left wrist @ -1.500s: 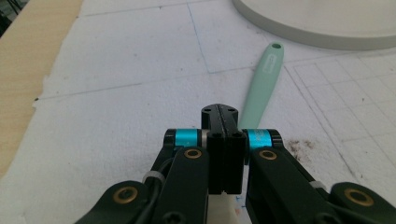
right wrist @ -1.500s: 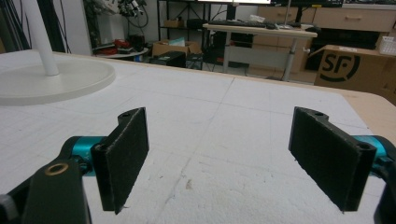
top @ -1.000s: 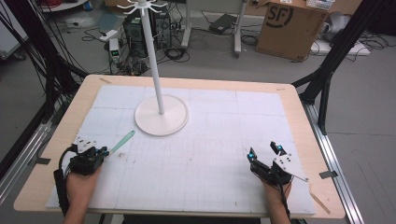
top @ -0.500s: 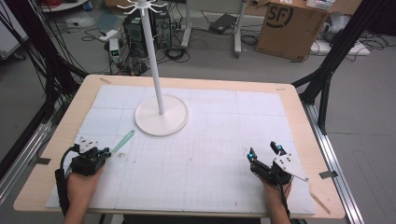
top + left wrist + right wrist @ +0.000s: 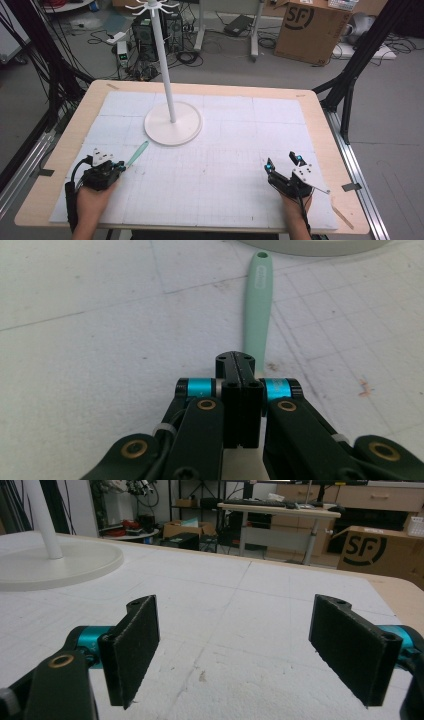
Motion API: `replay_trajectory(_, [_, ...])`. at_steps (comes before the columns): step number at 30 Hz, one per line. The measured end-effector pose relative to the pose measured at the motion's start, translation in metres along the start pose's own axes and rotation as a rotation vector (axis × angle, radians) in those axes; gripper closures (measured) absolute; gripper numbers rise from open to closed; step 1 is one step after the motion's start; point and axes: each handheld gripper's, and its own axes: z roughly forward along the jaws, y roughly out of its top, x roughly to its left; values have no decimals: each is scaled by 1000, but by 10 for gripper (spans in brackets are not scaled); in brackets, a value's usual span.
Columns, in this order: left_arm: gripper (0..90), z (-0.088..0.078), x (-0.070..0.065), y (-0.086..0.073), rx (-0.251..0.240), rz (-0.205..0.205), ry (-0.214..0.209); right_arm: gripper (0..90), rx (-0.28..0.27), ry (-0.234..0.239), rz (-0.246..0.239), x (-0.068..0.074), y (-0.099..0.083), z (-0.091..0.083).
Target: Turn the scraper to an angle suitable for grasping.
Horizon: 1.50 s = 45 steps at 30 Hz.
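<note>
Nothing has moved since the earlier frames. Left gripper (image 5: 120, 166) clamps the green spatula (image 5: 257, 305) flat on the table (image 5: 225, 165); right gripper (image 5: 283, 162) gapes, holding nothing.

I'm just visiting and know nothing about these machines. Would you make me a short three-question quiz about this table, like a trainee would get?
1. True or false: the left tongs are closed on one end of the mint-green handled tool.
2. Multiple choice: the right tongs are A) gripping the tool, B) open with nothing between them, C) clamped on the stand's pole.
3. Short answer: toward what does the tool's free end, the one with the hole, point?

Key
1. True.
2. B.
3. The round white base of the stand.
</note>
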Motion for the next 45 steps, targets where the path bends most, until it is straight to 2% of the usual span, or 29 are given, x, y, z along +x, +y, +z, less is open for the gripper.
replay_trajectory(4, [900, 1, -7, 1, -3, 18, -11, 196, 0, 0, -1, 0, 0, 0])
replay_trajectory(14, [900, 0, -19, 1, -10, 32, -33, 196, 1, 1, 2, 0, 0, 0])
replay_trajectory(22, [900, 0, -30, 1, -19, 73, -49, 196, 0, 0, 2, 0, 0, 0])
replay_trajectory(27, [900, 0, -32, 1, -20, 75, -57, 196, 1, 0, 3, 0, 0, 0])
replay_trajectory(36, [897, 1, -30, 1, -37, 76, -42, 196, 1, -1, 4, 0, 0, 0])
replay_trajectory(37, [873, 0, -30, 1, -47, 72, -40, 196, 1, 0, 4, 0, 0, 0])
replay_trajectory(39, [758, -2, -28, 1, -71, 67, -43, 196, 1, 0, 3, 0, 0, 0])
replay_trajectory(40, [693, -3, -27, 1, -101, 69, -75, 196, 0, 1, 3, 0, 0, 0])
replay_trajectory(41, [634, -3, -27, 1, -101, 69, -75, 196, 1, 1, 1, 0, 0, 0])
replay_trajectory(42, [580, -5, -27, 1, -141, 62, -85, 196, 1, 1, 1, 0, 0, 0])
replay_trajectory(45, [506, -7, -27, 1, -178, 59, -76, 196, 0, 2, -1, 0, 0, 0])
